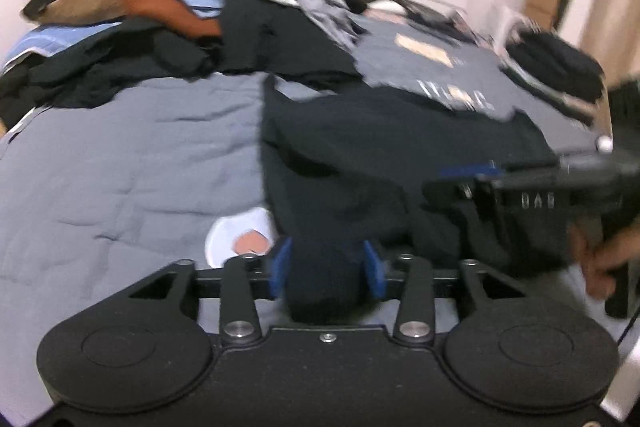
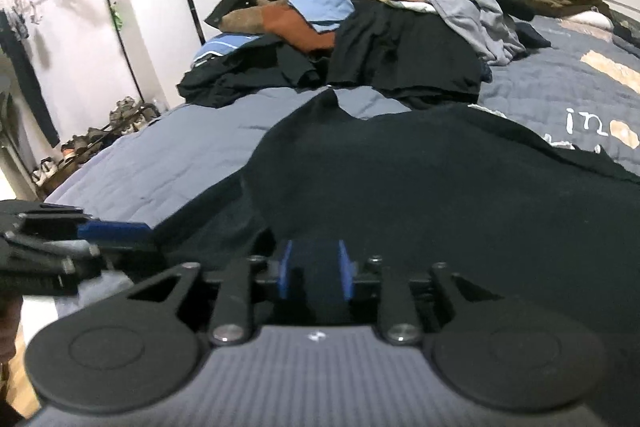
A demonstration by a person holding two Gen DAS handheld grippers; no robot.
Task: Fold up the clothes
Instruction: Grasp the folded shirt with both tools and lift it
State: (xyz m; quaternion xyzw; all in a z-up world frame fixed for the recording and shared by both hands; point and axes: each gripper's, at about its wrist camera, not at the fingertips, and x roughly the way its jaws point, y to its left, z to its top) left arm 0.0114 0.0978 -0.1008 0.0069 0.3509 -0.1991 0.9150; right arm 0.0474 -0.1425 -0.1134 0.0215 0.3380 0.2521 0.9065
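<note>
My left tongs (image 1: 326, 269) stand part open with a bunched fold of the dark garment (image 1: 380, 155) between the blue pads (image 1: 280, 267); the cloth fills the gap, but through the blur I cannot tell if the pads press on it. My right tongs (image 2: 316, 273) are narrow, their blue pads close on a fold of the same garment (image 2: 420, 195), which I take as gripped. The garment lies spread across the near part of the bed (image 2: 160, 155), on the grey quilt, its near edge at both tongs. Further up the bed sits a heap of clothes (image 2: 360, 39) in black, blue, rust and tan. At the bed's right edge a white basket (image 1: 520, 39) holds dark clothing. A clothes rack (image 2: 100, 7) stands by the wall with shoes beneath
</note>
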